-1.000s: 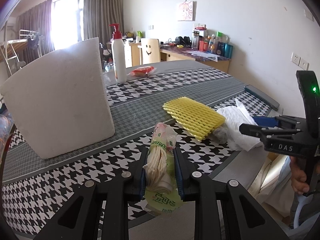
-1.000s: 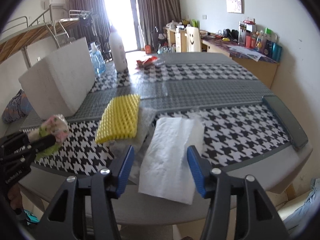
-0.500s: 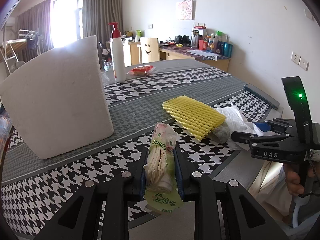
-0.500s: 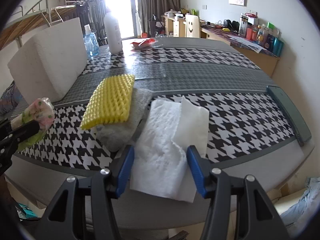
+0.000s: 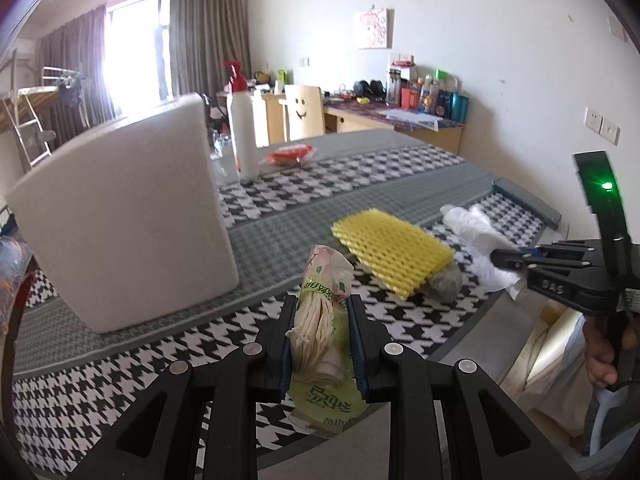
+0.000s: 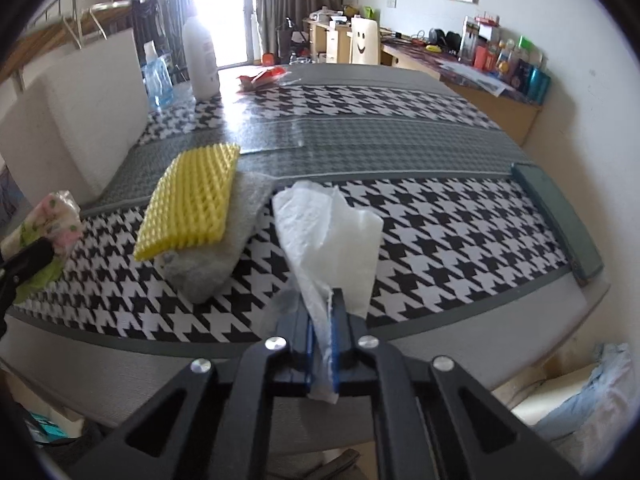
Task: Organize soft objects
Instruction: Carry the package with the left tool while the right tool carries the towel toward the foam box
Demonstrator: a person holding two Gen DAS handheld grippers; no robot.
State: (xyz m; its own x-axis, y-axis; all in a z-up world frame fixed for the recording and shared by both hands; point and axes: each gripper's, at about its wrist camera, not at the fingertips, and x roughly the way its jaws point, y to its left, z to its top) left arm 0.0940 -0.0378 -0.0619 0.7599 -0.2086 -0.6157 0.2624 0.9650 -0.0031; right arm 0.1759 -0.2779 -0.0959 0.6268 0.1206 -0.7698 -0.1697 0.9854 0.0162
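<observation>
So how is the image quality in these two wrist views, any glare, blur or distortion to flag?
Left wrist view: the window is blown out, the table edge bows from the fisheye, and the tissue pack is sharp. Right wrist view: the balcony door is overexposed with glare on the tabletop, and the paper towel is in focus.

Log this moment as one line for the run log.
left gripper: shut on tissue pack | right gripper: shut on paper towel | sponge: on grey cloth
</observation>
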